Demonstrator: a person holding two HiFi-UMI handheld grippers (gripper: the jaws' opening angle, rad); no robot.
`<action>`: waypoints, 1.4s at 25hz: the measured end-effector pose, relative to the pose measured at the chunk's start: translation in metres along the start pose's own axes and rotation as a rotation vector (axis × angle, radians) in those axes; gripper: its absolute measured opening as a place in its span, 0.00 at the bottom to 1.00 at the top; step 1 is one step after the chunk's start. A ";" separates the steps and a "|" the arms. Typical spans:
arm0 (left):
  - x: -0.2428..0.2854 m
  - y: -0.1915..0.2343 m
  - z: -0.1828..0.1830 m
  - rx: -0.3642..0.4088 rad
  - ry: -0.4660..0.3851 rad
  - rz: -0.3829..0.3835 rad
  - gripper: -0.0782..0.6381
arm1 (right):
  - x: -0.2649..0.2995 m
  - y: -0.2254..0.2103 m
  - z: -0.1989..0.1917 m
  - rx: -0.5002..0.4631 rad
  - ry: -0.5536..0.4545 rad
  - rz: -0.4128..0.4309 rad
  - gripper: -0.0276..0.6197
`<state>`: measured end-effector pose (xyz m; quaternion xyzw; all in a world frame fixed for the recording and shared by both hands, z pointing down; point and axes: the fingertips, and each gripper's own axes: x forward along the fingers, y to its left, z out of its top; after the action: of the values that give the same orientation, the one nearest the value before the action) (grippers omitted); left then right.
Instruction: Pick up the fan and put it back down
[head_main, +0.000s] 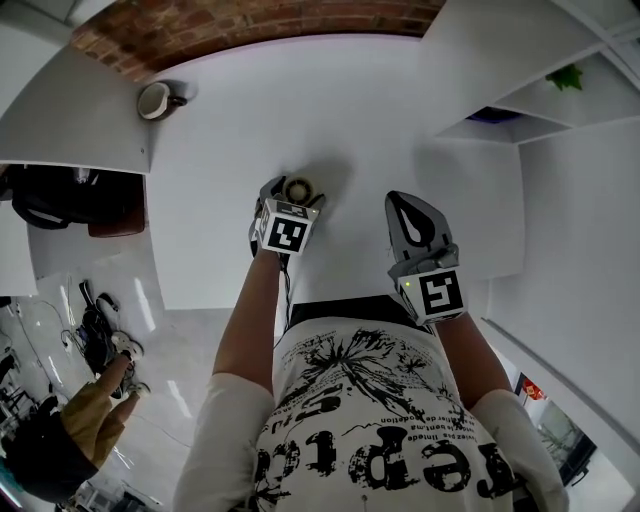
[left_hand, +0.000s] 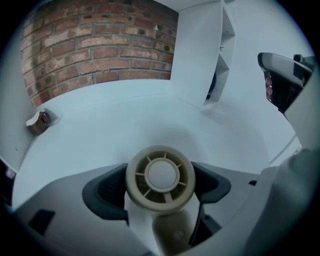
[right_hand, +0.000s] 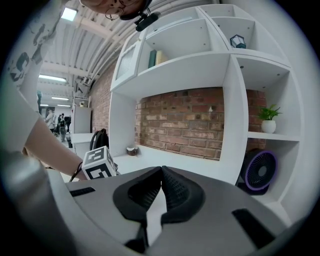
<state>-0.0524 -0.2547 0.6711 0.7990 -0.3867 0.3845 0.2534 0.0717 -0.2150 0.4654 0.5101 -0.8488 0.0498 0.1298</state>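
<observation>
Small beige fan (left_hand: 160, 176): round spoked head, handle below, clamped between left gripper (head_main: 288, 196) jaws; perhaps lifted.

The person wears a white short-sleeved T-shirt (head_main: 370, 420) printed with a black splattered graphic and bold black lettering. The left gripper (head_main: 296, 190) and the right gripper (right_hand: 161, 172) each have a smooth pale grey shell, black ribbed pads (right_hand: 175, 192) and a white cube (head_main: 287, 232) bearing black square markers. A thin dark cable (head_main: 286, 290), or perhaps a wrist cord, runs along the left forearm.
</observation>
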 end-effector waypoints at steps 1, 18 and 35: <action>0.000 0.000 0.000 -0.003 0.004 -0.002 0.65 | 0.000 0.001 -0.001 -0.003 0.007 0.001 0.07; -0.082 -0.012 0.074 0.089 -0.245 0.050 0.65 | -0.016 -0.014 0.032 0.002 -0.028 -0.017 0.07; -0.296 -0.054 0.186 0.138 -0.812 0.122 0.13 | -0.056 -0.021 0.112 -0.064 -0.188 -0.012 0.07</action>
<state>-0.0504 -0.2290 0.3179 0.8765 -0.4750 0.0777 0.0029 0.0957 -0.2014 0.3417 0.5130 -0.8554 -0.0262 0.0661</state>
